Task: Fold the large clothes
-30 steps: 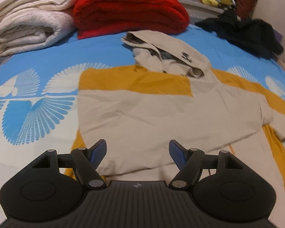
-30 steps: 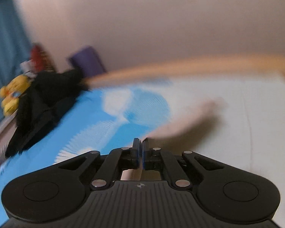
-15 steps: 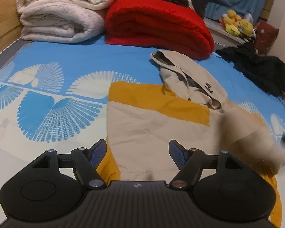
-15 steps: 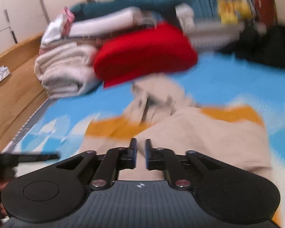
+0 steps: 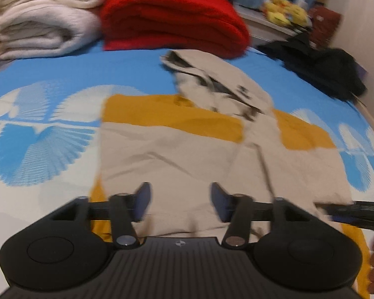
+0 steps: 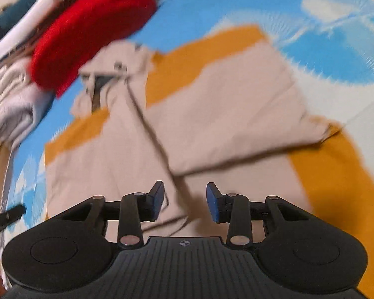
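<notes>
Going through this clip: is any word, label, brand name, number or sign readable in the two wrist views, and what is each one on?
No text can be read.
Small dark patch on the hoodie's hood: blurred, unreadable in both views.
Small round emblem on the left gripper's body: a symbol, no letters.
Same emblem on the right gripper: no letters.
Bedsheet, red blanket and white blankets: no lettering visible.

Left gripper (image 5: 180, 203), lower centre: matte black ribbed body, two round side housings, silver pivot screws, blue-faced finger pads (image 5: 142, 199), small round logo mid-body. Right gripper (image 6: 185, 203), lower centre: same build, black linkage arms, blue pads (image 6: 213, 205), silver screws.
</notes>
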Motion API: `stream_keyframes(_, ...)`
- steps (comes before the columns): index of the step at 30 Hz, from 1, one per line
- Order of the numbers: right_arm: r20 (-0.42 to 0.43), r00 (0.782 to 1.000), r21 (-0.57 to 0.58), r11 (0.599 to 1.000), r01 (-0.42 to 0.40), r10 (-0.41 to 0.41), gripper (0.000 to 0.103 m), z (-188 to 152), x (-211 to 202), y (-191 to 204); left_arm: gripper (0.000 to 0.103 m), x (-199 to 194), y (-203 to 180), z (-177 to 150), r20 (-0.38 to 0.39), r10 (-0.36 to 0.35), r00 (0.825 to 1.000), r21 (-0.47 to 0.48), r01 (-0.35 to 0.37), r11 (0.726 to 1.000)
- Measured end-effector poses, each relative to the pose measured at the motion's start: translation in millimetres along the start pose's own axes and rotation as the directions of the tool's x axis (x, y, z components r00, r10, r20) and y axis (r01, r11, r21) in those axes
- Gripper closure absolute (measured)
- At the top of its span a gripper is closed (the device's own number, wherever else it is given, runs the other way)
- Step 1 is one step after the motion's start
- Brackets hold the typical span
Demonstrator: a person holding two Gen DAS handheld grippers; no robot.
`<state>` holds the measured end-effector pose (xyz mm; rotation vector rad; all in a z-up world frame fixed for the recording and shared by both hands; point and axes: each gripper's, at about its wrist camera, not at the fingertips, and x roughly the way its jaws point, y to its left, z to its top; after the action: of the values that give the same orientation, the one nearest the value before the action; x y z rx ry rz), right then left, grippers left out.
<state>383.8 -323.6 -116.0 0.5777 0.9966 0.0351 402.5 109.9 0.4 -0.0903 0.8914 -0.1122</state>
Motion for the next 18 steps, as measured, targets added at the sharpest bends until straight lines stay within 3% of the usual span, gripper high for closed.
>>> stream_keyframes(5, -0.082, 0.996, 0.074, 0.996, -0.041, 0.047, 0.064, -6.7, 28.5, 0.5, 0.057, 10.1, -30.5, -8.5, -0.030, -0.126, 0.992, 0.086, 0.128, 0.988)
stream_keyframes(6, -0.082, 0.995, 0.075, 0.996, -0.042, 0.048, 0.069, -5.4, 29.0, 4.2, 0.057, 12.0, -36.5, -10.5, -0.038, -0.151, 0.988, 0.101, 0.154, 0.983)
stream_keyframes(7, -0.078, 0.995, 0.071, 0.996, -0.052, 0.057, 0.087, -3.9, 28.3, 7.6, 0.057, 13.5, -42.3, -12.3, -0.047, -0.177, 0.983, 0.115, 0.182, 0.977)
stream_keyframes(8, -0.064, 0.994, 0.063, 0.994, -0.088, 0.092, 0.097, -3.0, 25.5, 11.6, 0.054, 15.2, -49.1, -14.1, -0.057, -0.203, 0.977, 0.132, 0.209, 0.969)
stream_keyframes(10, -0.002, 0.984, 0.052, 0.982, -0.180, 0.180, 0.097, 1.0, 15.2, 21.8, 0.041, 17.3, -63.2, -18.3, -0.068, -0.242, 0.968, 0.174, 0.251, 0.952)
stream_keyframes(12, 0.066, 0.950, 0.027, 0.952, -0.306, 0.304, 0.098, 5.4, 0.0, 33.8, 0.024, 18.1, -75.4, -22.8, -0.074, -0.273, 0.959, 0.216, 0.282, 0.935)
stream_keyframes(15, 0.120, 0.884, -0.021, 0.891, -0.454, 0.453, 0.098, 8.2, -15.9, 46.0, 0.020, 15.9, -96.9, -29.2, -0.055, -0.291, 0.955, 0.292, 0.294, 0.910)
stream_keyframes(18, 0.120, 0.807, -0.053, 0.815, -0.576, 0.578, 0.098, 6.5, -23.4, 56.4, 0.020, 14.7, -108.1, -31.2, -0.017, -0.302, 0.953, 0.314, 0.292, 0.903)
